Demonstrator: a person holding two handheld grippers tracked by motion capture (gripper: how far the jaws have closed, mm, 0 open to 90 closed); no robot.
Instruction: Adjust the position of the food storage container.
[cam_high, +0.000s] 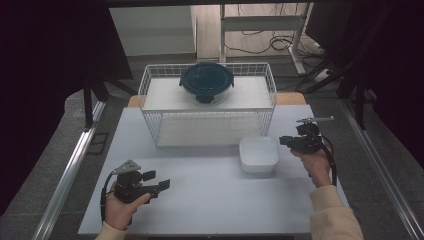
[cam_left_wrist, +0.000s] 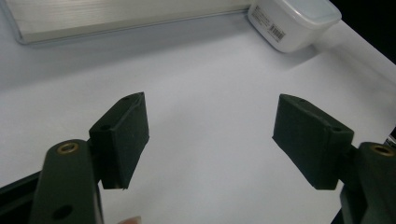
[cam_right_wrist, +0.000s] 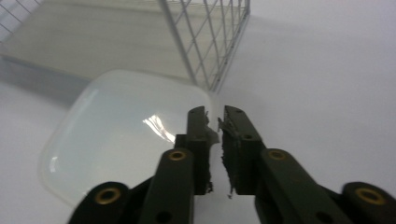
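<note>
A: So, where does it stand?

B: I'd judge it the approach step. The white container (cam_high: 258, 154) sits on the bench (cam_high: 200, 200) just in front of the wire basket (cam_high: 207, 107), by its right front corner. The right gripper (cam_high: 285, 141) hovers just right of the container, jaws clenched nearly together on nothing, tips over its near rim in the right gripper view.

A: And the left gripper (cam_high: 165, 184)?

B: Released, jaws spread wide over bare bench, well apart from the container on its left.

A: Next move?

B: Probably the right gripper must part its jaws before it can take the rim or a side wall; closed as they are, they could only push. The left could come in to steady the far side.

A: Room to work?

B: Plenty of open bench left of and in front of the container. Behind it the basket wire stands close, so a lift should go up or toward the person. The round dark-lidded bowl (cam_high: 206, 81) rests up on the basket, out of the way.
</note>
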